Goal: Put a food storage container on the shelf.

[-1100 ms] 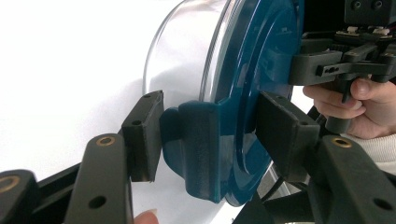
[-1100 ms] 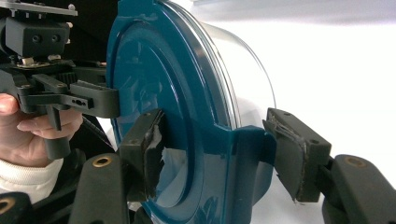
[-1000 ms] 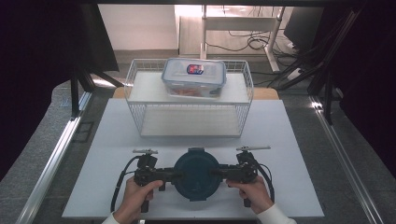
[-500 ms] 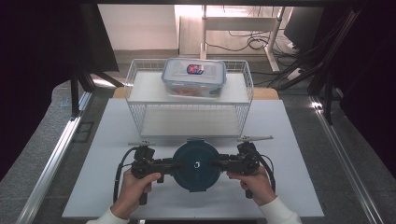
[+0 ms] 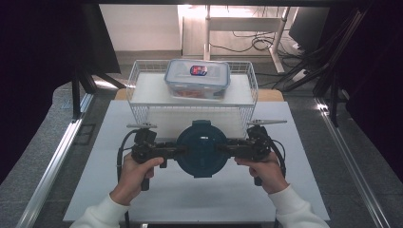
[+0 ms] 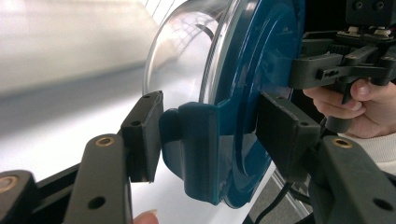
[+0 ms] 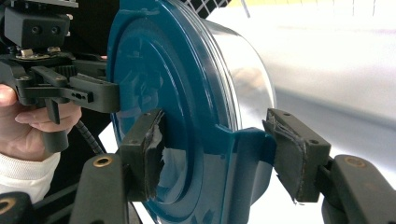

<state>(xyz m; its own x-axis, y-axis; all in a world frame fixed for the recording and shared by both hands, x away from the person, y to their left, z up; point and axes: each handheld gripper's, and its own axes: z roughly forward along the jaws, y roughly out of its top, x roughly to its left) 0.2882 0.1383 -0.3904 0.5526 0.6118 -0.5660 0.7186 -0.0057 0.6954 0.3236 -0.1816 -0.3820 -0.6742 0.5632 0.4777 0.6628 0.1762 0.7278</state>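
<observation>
**Round container lifted off the table, held between two grippers**

The left gripper (image 5: 167,151) and the right gripper (image 5: 234,150) each clamp one side clip of a round container with a dark blue lid (image 5: 202,148), carrying it level between them above the white table top (image 5: 190,194). In the left gripper view the jaws stand partly closed with the blue clip (image 6: 196,149) between the pads: the near pad (image 6: 144,135) rests against the clip's outer face, the far pad (image 6: 280,130) against the lid's top side. The right gripper view shows the same hold mirrored, with a worn pad (image 7: 149,149) on the lid face and the other pad (image 7: 289,154) touching the opposite clip (image 7: 252,158); the clear glass bowl (image 7: 243,79) bulges beyond the lid.

Compared with a second ago, both hands have come up and the container sits farther from the person's edge of the table, its far rim now overlapping the front wall of the white wire basket (image 5: 142,111) just beyond the grippers. The grip width looks unchanged. A rectangular clip-lid food box (image 5: 197,78) lies in the basket, farther off, towards its back.

The lift reads as the carry phase of putting the container into the basket: it probably still has to clear the front wall, then come down in the free space before the food box.
</observation>
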